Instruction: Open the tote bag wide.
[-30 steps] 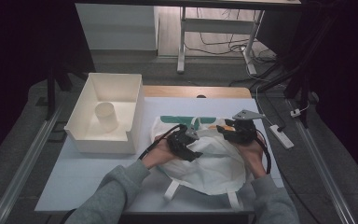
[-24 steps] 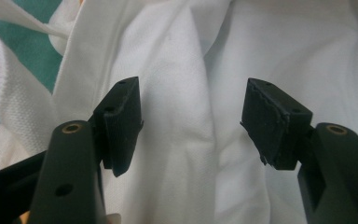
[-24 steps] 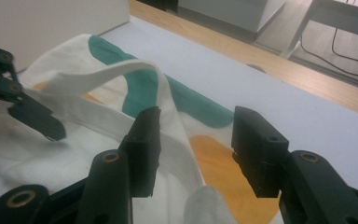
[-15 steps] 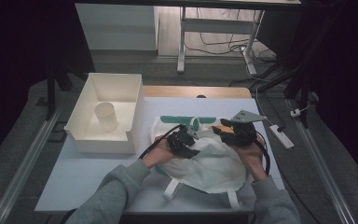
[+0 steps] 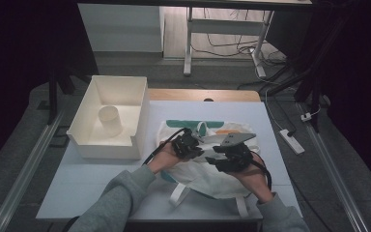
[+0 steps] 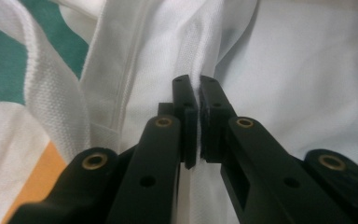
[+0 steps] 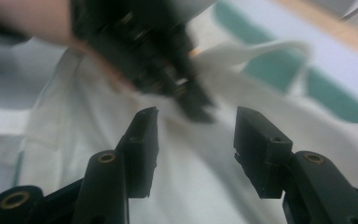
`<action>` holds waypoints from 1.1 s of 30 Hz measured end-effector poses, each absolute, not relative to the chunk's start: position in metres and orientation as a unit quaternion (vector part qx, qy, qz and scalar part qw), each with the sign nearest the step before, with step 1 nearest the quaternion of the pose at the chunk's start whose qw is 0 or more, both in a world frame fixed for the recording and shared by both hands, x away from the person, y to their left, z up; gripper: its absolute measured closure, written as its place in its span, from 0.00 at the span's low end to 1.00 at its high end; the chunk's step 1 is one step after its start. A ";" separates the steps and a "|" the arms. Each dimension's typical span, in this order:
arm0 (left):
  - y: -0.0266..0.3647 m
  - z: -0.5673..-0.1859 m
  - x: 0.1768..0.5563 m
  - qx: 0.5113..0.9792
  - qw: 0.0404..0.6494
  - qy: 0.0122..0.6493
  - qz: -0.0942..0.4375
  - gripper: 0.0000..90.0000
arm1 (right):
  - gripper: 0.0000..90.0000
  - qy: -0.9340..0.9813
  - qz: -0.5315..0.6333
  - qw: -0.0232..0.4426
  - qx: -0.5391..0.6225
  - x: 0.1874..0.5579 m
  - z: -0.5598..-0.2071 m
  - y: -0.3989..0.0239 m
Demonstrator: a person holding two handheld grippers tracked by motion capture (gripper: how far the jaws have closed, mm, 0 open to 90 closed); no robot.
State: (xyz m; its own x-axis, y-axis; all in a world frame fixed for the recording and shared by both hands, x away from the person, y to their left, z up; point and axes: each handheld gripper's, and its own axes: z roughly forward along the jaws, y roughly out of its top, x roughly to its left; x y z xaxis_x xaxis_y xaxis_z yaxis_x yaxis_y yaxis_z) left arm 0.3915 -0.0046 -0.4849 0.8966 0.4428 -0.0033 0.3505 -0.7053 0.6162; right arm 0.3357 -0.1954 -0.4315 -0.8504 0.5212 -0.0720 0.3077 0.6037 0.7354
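Two tools are at work on one white bag (image 5: 212,169). The left tool (image 6: 194,100) has just been closing, and now its jaws pinch a raised fold of the bag's white cloth between them. In the high view this left tool (image 5: 189,145) sits on the bag's upper middle part, held by the person's left hand (image 5: 162,157). The right tool (image 7: 196,135) has its jaws apart, with nothing between them; they have just opened a little more. It hangs just over the bag's cloth and looks toward the left tool, which shows blurred ahead of it. In the high view the right tool (image 5: 229,157) is on the bag, just to the right of the left tool, with a grey plate (image 5: 236,139) on top.

The bag lies flat on the pale counter (image 5: 87,188), with green and orange shapes on its far side and white straps (image 5: 178,193) hanging toward the person. To the left of the bag stands a white box (image 5: 89,145), and inside it is a white cup (image 5: 110,120)
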 end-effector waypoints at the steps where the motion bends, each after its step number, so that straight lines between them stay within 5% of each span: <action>1: -0.004 -0.484 0.391 0.921 0.318 0.214 0.075 0.96 | 0.56 0.889 0.372 0.133 0.233 0.335 -0.435 -0.191; 14: -0.001 -0.480 0.390 0.912 0.334 0.218 0.091 0.97 | 0.57 0.915 0.315 0.113 0.227 0.337 -0.475 -0.165; 33: 0.004 -0.475 0.391 0.902 0.354 0.226 0.098 0.97 | 0.98 0.917 0.306 0.101 0.234 0.344 -0.493 -0.164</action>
State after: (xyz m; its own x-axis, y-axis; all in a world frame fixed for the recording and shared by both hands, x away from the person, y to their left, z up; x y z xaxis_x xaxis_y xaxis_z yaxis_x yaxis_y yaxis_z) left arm 0.3914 0.0044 -0.4748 0.8790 0.4766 0.0170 0.3376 -0.6471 0.6835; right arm 0.3441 -0.1639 -0.4932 -0.8703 0.4908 -0.0413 0.3678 0.7035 0.6082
